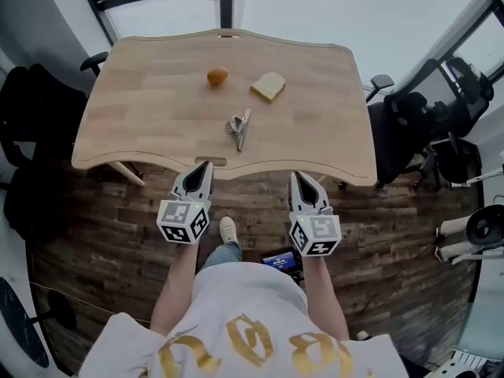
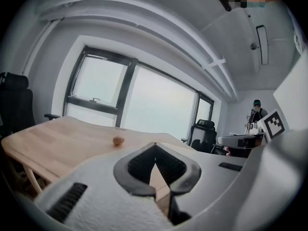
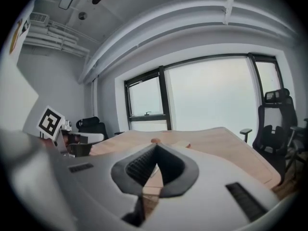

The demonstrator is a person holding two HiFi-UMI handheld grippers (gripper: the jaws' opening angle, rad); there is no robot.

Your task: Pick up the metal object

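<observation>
The metal object (image 1: 239, 127), a shiny clip-like tool, lies near the middle of the wooden table (image 1: 157, 124), a little back from its front edge. My left gripper (image 1: 206, 164) hovers at the table's front edge, left of the tool, its jaws shut and empty. My right gripper (image 1: 300, 176) is held just off the front edge, to the tool's right, jaws also shut with nothing in them. In the left gripper view the jaw tips (image 2: 155, 146) meet; the right gripper view shows its tips (image 3: 156, 147) meeting too.
An orange fruit (image 1: 217, 76) and a pale sponge-like wedge (image 1: 268, 86) lie further back on the table. The fruit (image 2: 118, 140) also shows in the left gripper view. Black office chairs (image 1: 417, 124) stand to the right and left. Below is wooden floor (image 1: 102, 227).
</observation>
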